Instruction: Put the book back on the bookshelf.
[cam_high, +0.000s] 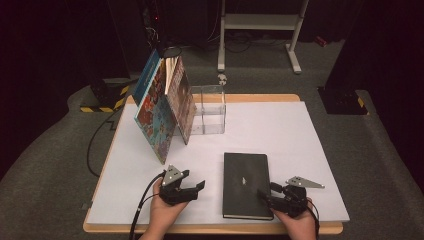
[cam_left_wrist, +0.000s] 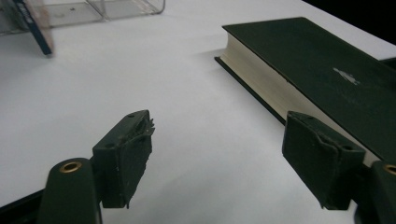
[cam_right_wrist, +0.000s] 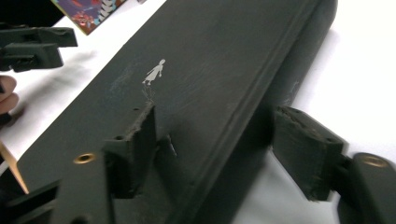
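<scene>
A black hardcover book (cam_high: 245, 182) with a small white figure on its cover lies flat near the table's front edge. My left gripper (cam_high: 192, 191) sits just left of it, low over the white table top, open. In the left gripper view its jaws (cam_left_wrist: 219, 140) stand wide over bare table, and the book's (cam_left_wrist: 317, 65) page edge runs close by the right jaw. My right gripper (cam_high: 265, 197) is at the book's near right corner. Its jaws (cam_right_wrist: 217, 135) straddle the book's (cam_right_wrist: 201, 56) spine edge, one over the cover, one beside the spine, with a gap showing.
Several colourful books (cam_high: 165, 105) lean at the back left against a clear plastic box (cam_high: 207, 107). The white table top (cam_high: 280, 130) stretches out to the right of them. A white metal frame (cam_high: 260, 22) stands on the floor behind.
</scene>
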